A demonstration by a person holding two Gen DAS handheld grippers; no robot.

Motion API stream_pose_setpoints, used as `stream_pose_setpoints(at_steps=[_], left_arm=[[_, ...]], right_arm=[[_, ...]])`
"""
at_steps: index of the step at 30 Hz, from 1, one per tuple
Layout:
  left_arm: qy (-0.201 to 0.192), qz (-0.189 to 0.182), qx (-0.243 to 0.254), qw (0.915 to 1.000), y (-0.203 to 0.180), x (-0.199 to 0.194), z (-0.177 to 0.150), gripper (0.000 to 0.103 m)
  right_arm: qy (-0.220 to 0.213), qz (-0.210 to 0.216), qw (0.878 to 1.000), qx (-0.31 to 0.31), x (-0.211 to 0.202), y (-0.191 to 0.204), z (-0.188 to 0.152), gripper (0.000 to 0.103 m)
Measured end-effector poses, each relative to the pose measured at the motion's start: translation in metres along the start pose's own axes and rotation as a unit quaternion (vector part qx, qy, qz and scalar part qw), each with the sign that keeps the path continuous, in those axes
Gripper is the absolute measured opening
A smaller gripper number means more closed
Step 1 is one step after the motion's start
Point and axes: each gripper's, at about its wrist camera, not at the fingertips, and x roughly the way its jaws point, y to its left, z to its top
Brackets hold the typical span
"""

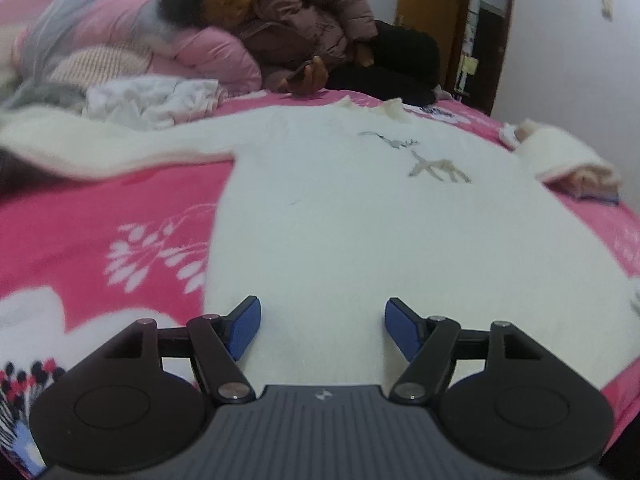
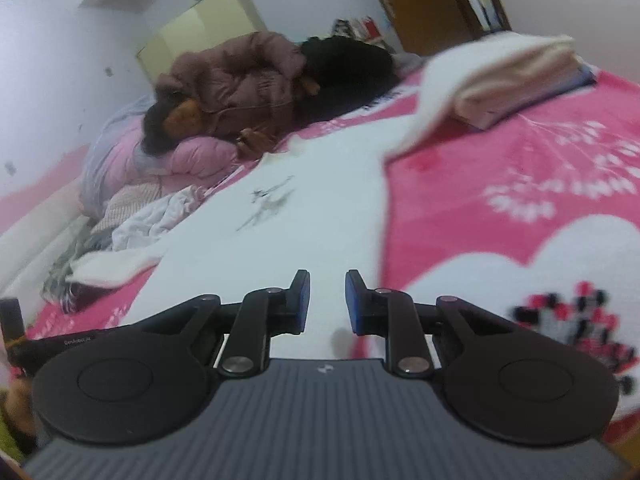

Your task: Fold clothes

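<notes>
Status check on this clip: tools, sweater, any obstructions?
Left tool open, right tool open, both empty over the hem. White sweater spread flat, unfolded. Person lying beyond the collar.

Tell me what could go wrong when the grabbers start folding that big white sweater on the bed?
The white sweater is fluffy and thick, so the left gripper might pinch only the top layer and the fold could come out lumpy. One sleeve lies draped over a folded pile, so tugging it might topple that pile. A person lies close to the collar, and a big sweep could bump them.
</notes>
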Motion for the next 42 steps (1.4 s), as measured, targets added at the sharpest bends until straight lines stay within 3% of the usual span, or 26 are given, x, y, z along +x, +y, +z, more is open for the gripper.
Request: stream_pose_setpoints(at_steps=[3,6,24,30,35,42], left_arm=[[-0.008,0.001,0.003,1.0,0.0,-0.002,-0.005,0.071],[-0.014,-0.004,0.003,0.9999,0.002,-0.003,-0.008,0.071],[-0.03,-0.021,0.008,0.9993,0.011,-0.017,-0.021,0.073],[-0.033,-0.015,0.006,0.9993,0.016,-0.025,-0.027,0.076],[-0.028,-0.01,-0.014,0.9995,0.024,-0.028,-0.031,0.08],[-0.038,-0.002,-0.033,0.9987,0.038,-0.037,-0.03,0.08]], right_arm=[[0.012,0.007,1.0,-0.006,0.02,0.012,-0.01,0.019],[0.031,-0.027,0.998,-0.038,0.032,0.019,-0.023,0.019],[0.032,-0.03,0.998,-0.048,0.035,0.019,-0.029,0.022],[0.035,-0.032,0.996,-0.07,0.037,0.027,-0.031,0.036],[0.043,-0.04,0.991,-0.118,0.043,0.046,-0.035,0.057],[0.053,-0.059,0.985,-0.151,0.048,0.061,-0.038,0.066]])
